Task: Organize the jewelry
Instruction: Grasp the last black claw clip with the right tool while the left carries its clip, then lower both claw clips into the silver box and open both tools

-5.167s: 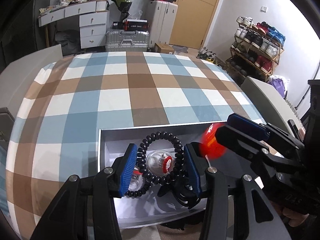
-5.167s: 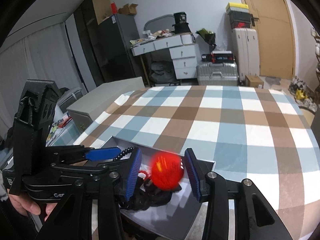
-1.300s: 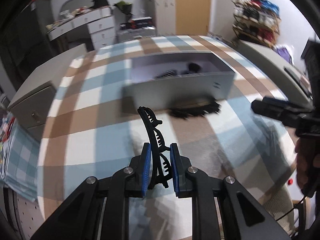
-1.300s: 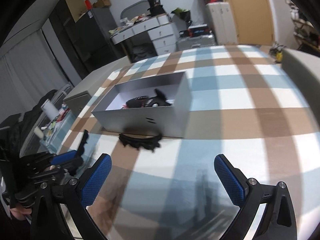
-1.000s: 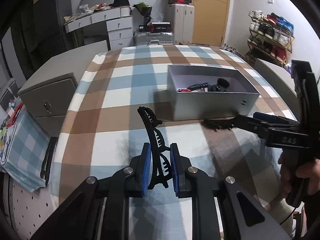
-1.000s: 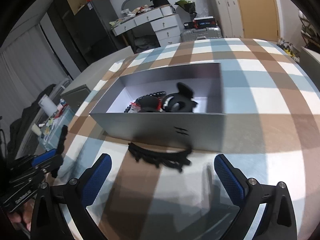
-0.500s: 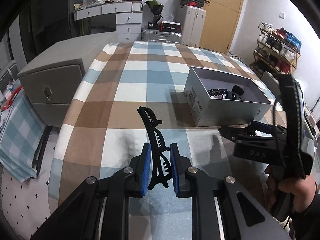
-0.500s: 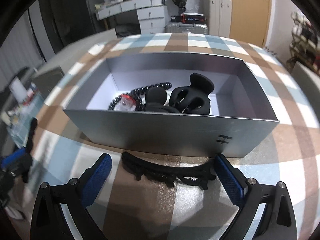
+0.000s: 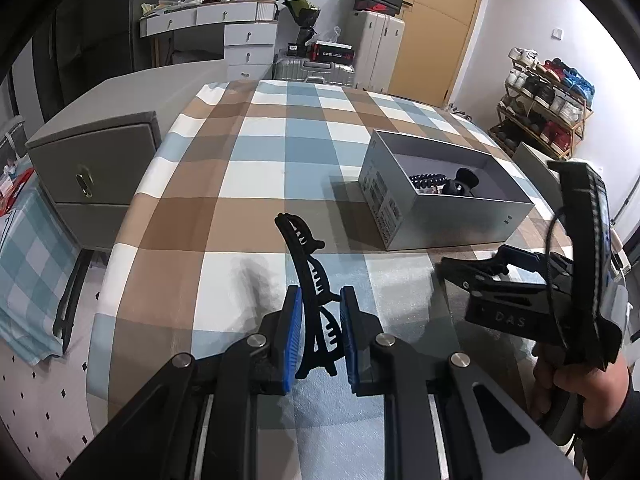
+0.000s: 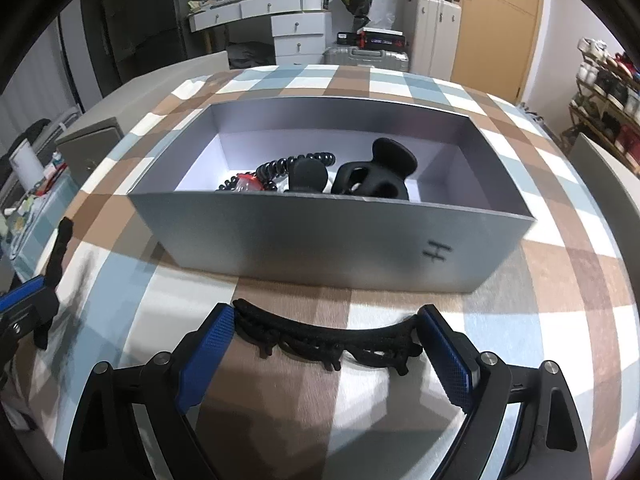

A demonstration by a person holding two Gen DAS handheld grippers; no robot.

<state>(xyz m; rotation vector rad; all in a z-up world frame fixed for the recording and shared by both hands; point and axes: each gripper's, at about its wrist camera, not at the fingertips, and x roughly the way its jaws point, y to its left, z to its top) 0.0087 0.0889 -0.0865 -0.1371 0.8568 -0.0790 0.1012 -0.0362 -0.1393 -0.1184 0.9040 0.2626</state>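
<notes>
1. Left view: my left tongs [image 9: 316, 330] are clenched on a black comb clip [image 9: 306, 264], which stands up out of the pads over the checked cloth [image 9: 240, 184]. That grip is the same as a second ago. What has changed is the outlook: the box [image 9: 452, 220] has slid to the right of the frame, and my right tongs [image 9: 476, 270] now reach in low beside it, their handle in my right hand [image 9: 576, 384].

2. Still left view: the box holds a coiled hair tie [image 9: 428, 179] and a black claw clip [image 9: 460, 184]. This clip is not yet in the box, so its turn is still ahead.

3. Right view: my right tongs [image 10: 324, 354] have come in close to the box [image 10: 328, 240]. A second comb clip [image 10: 328, 340] lies on the cloth [image 10: 280, 400] just in front of its near wall.

4. Right view again: the jaws are closing with that clip lengthwise between them. The pads look to be at its two ends, but I cannot tell whether they press yet, so I count it as not gripped.

5. Meaning for the task, as I judge it: once the right grip holds, both loose clips can go into the box with the tie [image 10: 288, 164] and claw clip [image 10: 372, 180].
</notes>
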